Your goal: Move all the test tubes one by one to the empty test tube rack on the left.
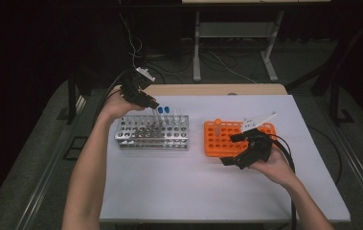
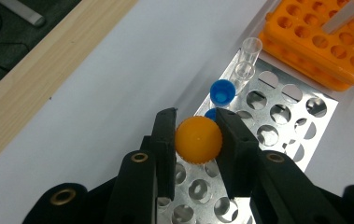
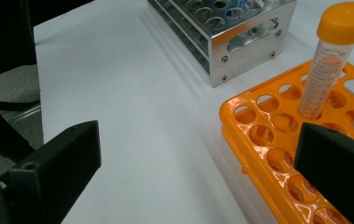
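Observation:
My left gripper (image 2: 197, 140) is shut on the orange cap of a tube (image 2: 198, 139), held over the far edge of the metal rack (image 2: 277, 109). In the high view this gripper (image 1: 153, 104) hangs above the metal rack (image 1: 153, 132) at the table's left. Two blue-capped tubes (image 2: 222, 91) and clear uncapped tubes (image 2: 251, 47) stand in the rack just beyond the jaws. My right gripper (image 3: 198, 172) is open wide beside the orange rack (image 3: 277, 154), in which one orange-capped tube (image 3: 326, 70) stands upright. From above, the right gripper (image 1: 234, 149) sits at the orange rack's (image 1: 217, 143) near edge.
A white sheet (image 1: 169, 182) covers the table, with a wooden strip (image 1: 208, 89) along the far edge. Cables trail from both grippers. Table legs and wires stand on the floor (image 1: 236, 62) behind. The metal rack (image 3: 240, 28) lies beyond the right gripper.

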### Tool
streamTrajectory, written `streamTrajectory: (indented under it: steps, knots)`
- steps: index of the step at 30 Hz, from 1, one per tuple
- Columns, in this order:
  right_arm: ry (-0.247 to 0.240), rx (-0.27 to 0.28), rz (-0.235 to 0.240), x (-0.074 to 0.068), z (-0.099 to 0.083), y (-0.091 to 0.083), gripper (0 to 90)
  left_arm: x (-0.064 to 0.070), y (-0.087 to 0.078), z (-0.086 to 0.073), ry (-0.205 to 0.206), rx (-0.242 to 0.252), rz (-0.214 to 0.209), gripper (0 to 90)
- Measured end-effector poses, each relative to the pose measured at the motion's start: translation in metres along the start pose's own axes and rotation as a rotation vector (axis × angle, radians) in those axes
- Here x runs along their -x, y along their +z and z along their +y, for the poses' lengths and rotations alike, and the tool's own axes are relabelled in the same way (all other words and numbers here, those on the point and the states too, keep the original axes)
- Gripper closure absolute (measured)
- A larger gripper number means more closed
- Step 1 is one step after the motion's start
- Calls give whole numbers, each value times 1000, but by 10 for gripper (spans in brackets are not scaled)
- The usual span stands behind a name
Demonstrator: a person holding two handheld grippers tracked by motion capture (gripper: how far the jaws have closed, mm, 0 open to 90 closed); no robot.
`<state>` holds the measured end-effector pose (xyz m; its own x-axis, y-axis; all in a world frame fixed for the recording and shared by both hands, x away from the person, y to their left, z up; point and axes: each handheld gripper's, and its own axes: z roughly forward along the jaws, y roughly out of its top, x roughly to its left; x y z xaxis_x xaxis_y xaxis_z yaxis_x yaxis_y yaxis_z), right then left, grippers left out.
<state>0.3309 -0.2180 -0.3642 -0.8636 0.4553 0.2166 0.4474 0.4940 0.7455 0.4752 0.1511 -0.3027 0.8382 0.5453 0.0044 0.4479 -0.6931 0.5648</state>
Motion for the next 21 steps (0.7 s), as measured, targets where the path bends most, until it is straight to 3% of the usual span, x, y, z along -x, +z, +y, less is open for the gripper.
streamTrajectory:
  steps: [15, 21]
  knots:
    - [14, -1, 1, 3, -6, 2, 2, -3, 14, -7, -24, -12, -34, 676]
    - [15, 0, 1, 4, -6, 2, 2, -1, 6, -6, -56, 13, -36, 583]
